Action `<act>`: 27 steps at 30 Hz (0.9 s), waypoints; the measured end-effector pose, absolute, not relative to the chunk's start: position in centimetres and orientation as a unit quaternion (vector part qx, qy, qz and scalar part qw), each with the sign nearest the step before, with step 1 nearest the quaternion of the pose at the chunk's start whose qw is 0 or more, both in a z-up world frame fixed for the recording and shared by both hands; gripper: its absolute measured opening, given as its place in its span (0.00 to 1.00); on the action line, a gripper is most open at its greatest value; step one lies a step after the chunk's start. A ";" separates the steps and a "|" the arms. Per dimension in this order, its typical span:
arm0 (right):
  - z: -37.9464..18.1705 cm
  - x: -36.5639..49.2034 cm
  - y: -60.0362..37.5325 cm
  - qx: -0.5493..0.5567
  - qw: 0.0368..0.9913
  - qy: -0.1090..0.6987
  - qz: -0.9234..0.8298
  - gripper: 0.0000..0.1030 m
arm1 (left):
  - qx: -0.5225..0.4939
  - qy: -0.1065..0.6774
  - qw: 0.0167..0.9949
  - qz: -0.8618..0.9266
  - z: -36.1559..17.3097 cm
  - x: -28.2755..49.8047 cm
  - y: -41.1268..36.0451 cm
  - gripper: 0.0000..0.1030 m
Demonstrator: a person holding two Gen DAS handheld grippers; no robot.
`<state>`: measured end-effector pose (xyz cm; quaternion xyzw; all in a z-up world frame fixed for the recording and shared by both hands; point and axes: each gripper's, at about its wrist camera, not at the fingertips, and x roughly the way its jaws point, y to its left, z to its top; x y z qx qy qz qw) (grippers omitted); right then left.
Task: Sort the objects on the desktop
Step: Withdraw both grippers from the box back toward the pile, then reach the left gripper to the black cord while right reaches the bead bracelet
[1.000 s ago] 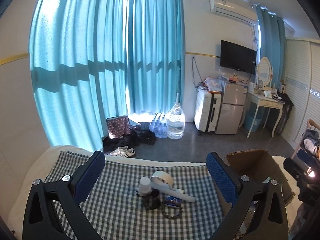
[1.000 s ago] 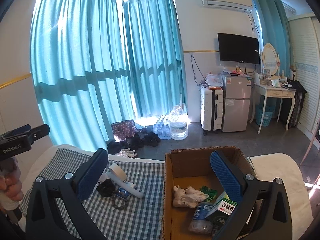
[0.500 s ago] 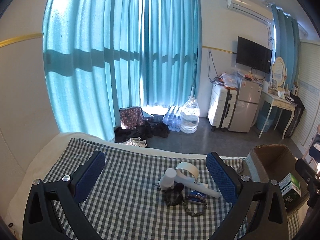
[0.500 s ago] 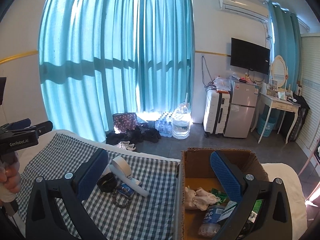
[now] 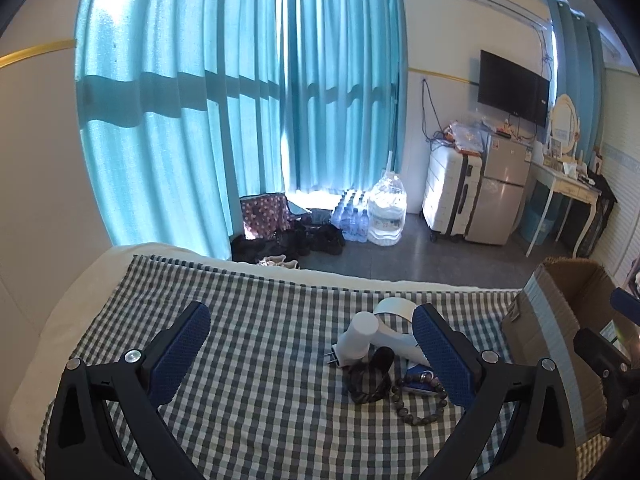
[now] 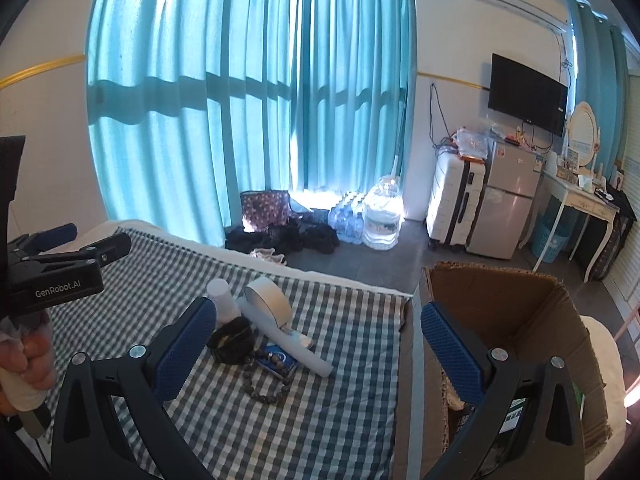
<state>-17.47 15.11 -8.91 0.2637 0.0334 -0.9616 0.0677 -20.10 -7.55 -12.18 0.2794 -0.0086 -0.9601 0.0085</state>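
Note:
A small heap lies on the checked cloth point(image 5: 256, 360): a white plug adapter point(image 5: 356, 338), a roll of tape point(image 6: 268, 300), a white tube point(image 6: 292, 346), a black strap point(image 6: 232, 344), a blue packet point(image 6: 278, 362) and a bead bracelet point(image 6: 266, 390). My left gripper point(image 5: 312, 352) is open and empty, just short of the heap, which lies toward its right finger. My right gripper point(image 6: 320, 344) is open and empty above the table, between the heap and the cardboard box point(image 6: 520, 304). The box also shows at the right of the left wrist view point(image 5: 556, 312).
The box holds several items, mostly hidden by my right finger. The left gripper's body point(image 6: 56, 276) and the hand holding it show at the left of the right wrist view. The table's far edge point(image 5: 320, 278) drops to the floor. Beyond are curtains, water bottles, a suitcase and a fridge.
Both grippers have moved left and lower toward the table. The heap has come nearer in both views. The box has slid to the right of both views. Both stay open.

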 end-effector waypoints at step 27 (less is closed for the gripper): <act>-19.5 -23.3 12.6 0.364 0.100 0.078 -0.923 1.00 | 0.411 -0.039 -0.023 -0.911 -25.5 -27.9 -7.2 1.00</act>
